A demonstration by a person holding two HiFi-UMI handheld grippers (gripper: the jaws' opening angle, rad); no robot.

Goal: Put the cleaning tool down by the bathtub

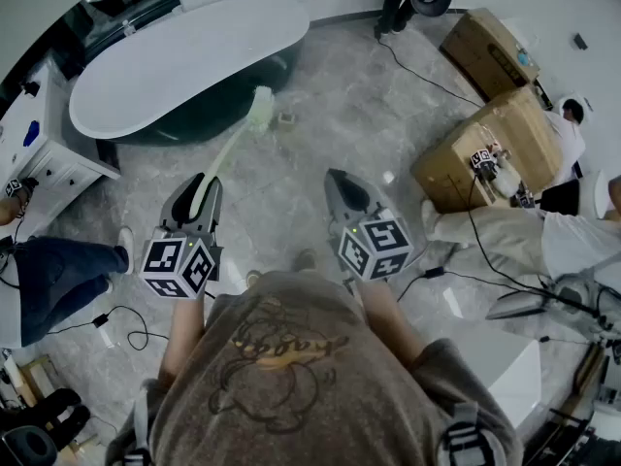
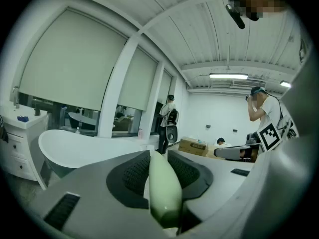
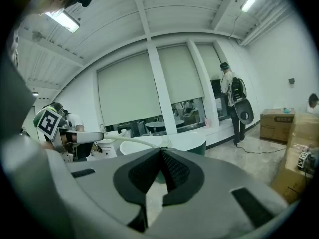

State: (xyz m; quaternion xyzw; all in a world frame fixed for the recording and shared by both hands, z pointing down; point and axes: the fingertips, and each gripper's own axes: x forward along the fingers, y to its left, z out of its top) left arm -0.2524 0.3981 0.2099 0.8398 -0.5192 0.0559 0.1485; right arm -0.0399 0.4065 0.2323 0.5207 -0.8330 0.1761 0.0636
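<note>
1 brush (image 1: 233, 149): bristles head-view, not L-view

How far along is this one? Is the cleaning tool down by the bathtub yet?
Not yet. Done: the cleaning tool is already near the bathtub, with its brush end pointing at the tub's side. In hand: the left gripper has its jaws clamped on the tool's pale green shaft; the right gripper is shut and empty. Left: lower the tool to the floor beside the tub and let go.

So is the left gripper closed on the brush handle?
Shut: the green brush handle sits pinched between the pads of the left gripper.
</note>
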